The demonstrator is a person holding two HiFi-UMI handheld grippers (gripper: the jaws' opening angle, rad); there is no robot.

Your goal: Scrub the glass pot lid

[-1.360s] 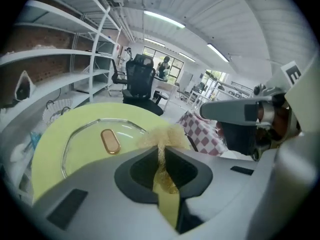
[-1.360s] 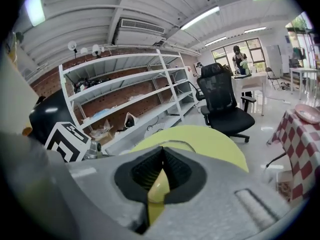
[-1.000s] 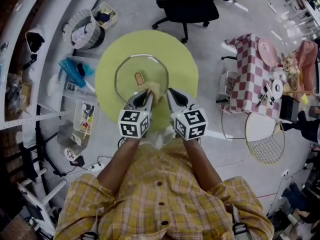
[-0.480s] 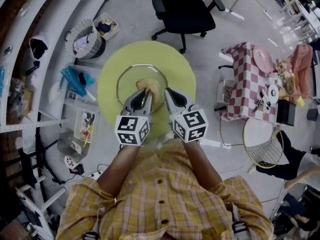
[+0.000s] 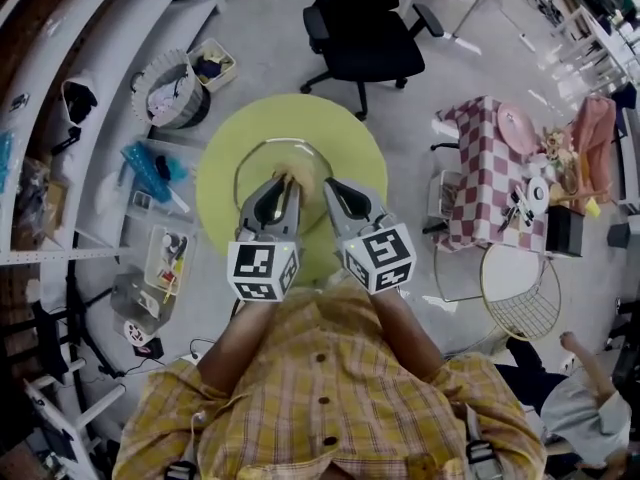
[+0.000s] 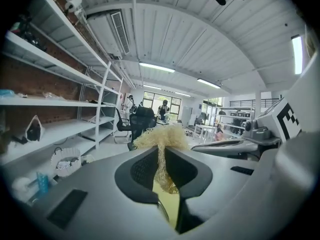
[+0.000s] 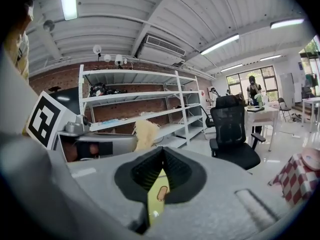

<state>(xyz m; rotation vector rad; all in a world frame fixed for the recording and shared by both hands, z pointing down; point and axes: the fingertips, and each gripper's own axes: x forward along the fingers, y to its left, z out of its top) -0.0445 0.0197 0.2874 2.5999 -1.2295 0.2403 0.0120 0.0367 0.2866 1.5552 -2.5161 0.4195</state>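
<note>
The glass pot lid (image 5: 255, 173) lies flat on a round yellow-green table (image 5: 350, 138). My left gripper (image 5: 285, 183) is shut on a tan fibrous scrubber (image 5: 297, 176), which rests over the middle of the lid; the left gripper view shows the scrubber (image 6: 160, 139) sticking out past the closed jaws. My right gripper (image 5: 328, 186) is at the lid's right rim with its jaws together. In the right gripper view the lid's knob (image 7: 161, 193) shows through the slit under the jaw tips (image 7: 161, 156). Whether they pinch the rim is not visible.
A black office chair (image 5: 370, 28) stands beyond the table. A checkered table (image 5: 495, 168) with small items is at the right, with a round wire rack (image 5: 525, 288) below it. Shelving (image 5: 60, 148) and a laundry basket (image 5: 170, 88) line the left. A person (image 5: 570, 408) crouches at lower right.
My left gripper has pushed the scrubber from the lid's near right part up over the knob at its centre. The right gripper stays at the rim. The head camera has tilted.
</note>
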